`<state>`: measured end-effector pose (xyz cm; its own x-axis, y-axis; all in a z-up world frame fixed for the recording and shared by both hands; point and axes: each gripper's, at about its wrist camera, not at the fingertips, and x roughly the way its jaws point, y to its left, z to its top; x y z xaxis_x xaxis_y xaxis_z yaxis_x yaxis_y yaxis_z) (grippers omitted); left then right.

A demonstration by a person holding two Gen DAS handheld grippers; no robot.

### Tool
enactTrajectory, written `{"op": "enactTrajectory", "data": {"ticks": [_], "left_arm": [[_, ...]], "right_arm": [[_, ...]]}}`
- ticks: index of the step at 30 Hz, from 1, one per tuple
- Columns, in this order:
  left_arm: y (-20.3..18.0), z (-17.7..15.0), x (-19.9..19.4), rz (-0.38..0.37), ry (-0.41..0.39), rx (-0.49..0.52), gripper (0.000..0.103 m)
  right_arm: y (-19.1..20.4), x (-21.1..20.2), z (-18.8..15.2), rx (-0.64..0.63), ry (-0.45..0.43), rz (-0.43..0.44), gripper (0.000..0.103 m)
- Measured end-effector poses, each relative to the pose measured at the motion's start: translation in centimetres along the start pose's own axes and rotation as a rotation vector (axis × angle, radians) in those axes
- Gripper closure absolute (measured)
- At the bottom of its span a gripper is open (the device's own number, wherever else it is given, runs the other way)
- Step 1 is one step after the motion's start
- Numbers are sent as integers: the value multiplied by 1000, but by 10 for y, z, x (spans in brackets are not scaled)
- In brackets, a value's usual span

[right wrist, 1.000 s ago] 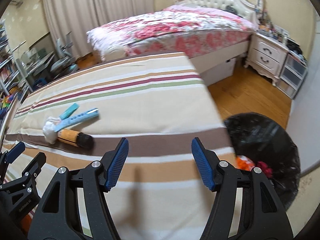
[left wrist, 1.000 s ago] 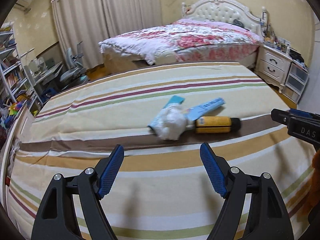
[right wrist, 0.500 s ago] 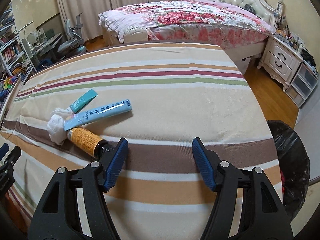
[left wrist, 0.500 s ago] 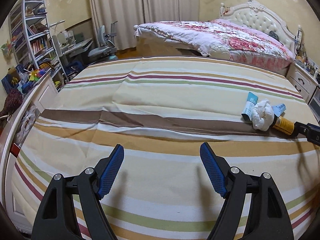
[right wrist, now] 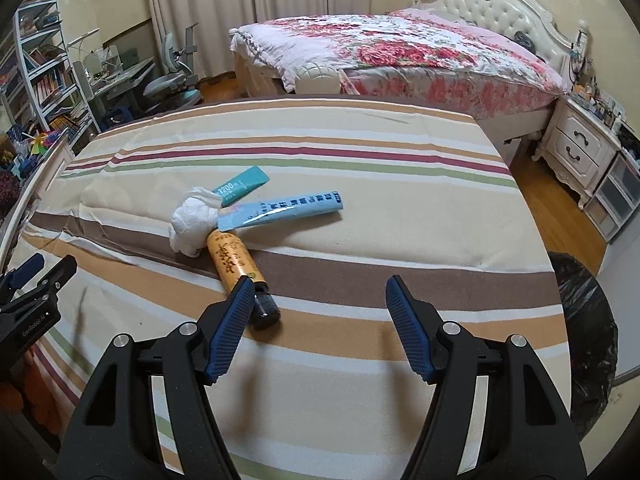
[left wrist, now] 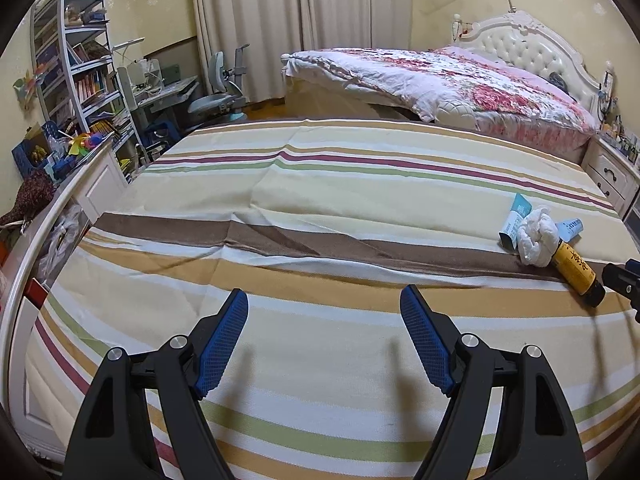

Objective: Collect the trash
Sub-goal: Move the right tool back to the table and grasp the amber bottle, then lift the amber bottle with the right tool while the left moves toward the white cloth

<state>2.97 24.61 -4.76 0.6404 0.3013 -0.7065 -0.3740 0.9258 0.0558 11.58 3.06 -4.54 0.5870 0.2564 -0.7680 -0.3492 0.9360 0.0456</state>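
A small heap of trash lies on the striped bed cover (right wrist: 360, 208): an orange bottle with a black cap (right wrist: 237, 265), a crumpled white tissue (right wrist: 191, 224), a light blue tube (right wrist: 280, 211) and a teal packet (right wrist: 240, 186). My right gripper (right wrist: 318, 298) is open and empty, just above the cover, its left finger beside the bottle's cap. My left gripper (left wrist: 324, 312) is open and empty over bare cover, with the bottle (left wrist: 576, 272) and tissue (left wrist: 536, 236) far to its right.
A black trash bag (right wrist: 588, 332) stands on the floor past the bed's right edge. A second bed with a floral quilt (right wrist: 400, 48) is behind. White nightstands (right wrist: 576, 152) stand at right, a desk, chair and bookshelves (left wrist: 80, 80) at left.
My right gripper has swung left and closer to the trash, its left finger now at the bottle's cap. My left gripper has turned left, so the trash sits at its far right.
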Motion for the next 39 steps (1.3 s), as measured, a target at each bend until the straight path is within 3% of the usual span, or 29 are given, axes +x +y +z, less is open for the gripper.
{"op": "enactTrajectory", "data": {"ticks": [4,13,16,20,24,30,33,35,39], "left_arm": [[3,-1,2,-4,7,-13,27],[4,-1,2,-3,2,-12,27],[3,-2,2,-4,2,-5,27],[-1,-1,1,-7,0,4,27],[-7,-1,0,-20,-1,18,27],[-19,0,1,-40,0,38,27],[-25,0,1,-50,-2,46,27],[-30,0,0,-60,-4,58,27],[-42,-2,-1,-82,-12,80,27]], "right_arm": [[18,7,6,-44,-4,31,42],[35,26,1,-83,50,59,74],[31,20,-6,-72,50,52,78],[19,13,-15,-36,48,36,79],[-1,8,-18,3,32,-40,79],[-18,10,-15,41,32,-48,78],[-19,12,-14,42,29,-44,75],[-19,13,-12,43,24,-44,65],[-21,15,-9,40,17,-58,65]]}}
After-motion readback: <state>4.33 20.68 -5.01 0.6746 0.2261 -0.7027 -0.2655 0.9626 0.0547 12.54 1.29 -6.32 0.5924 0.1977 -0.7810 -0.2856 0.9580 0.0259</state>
